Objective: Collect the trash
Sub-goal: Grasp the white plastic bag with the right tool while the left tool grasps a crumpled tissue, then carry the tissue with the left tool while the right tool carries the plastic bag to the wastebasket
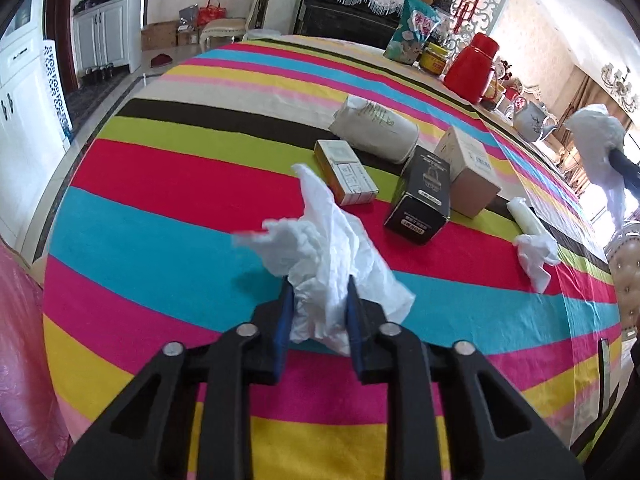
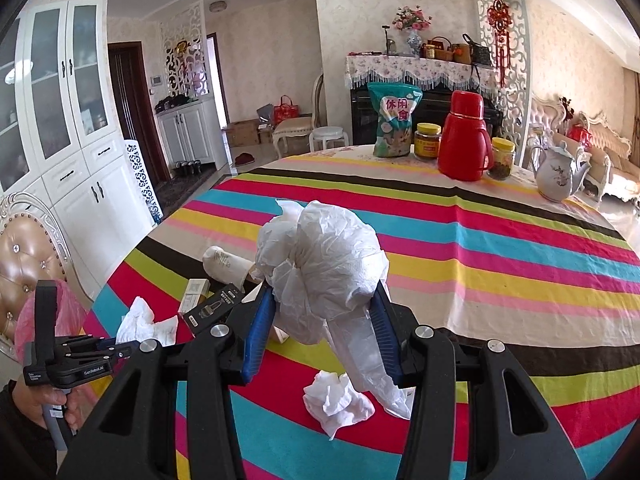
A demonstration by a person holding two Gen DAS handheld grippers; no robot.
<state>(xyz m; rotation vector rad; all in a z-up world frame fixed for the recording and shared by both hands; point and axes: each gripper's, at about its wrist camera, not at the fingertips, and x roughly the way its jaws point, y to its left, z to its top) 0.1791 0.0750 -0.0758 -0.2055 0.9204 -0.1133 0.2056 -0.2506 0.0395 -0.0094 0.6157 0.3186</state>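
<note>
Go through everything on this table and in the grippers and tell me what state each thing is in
Left gripper: shut on a crumpled tissue, held above the cloth.
Right gripper: shut on a tissue wad, lifted.
Loose tissue: crumpled, lying on the tablecloth.
Black box: lying on its side.
Paper cup: tipped over.
Red thermos: upright, capped.
Teapot: upright, lid on.

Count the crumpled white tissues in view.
3 tissues: one clamped in the left gripper, one clamped in the right gripper, one loose on the tablecloth near the brown box. Others may hide behind boxes.
</note>
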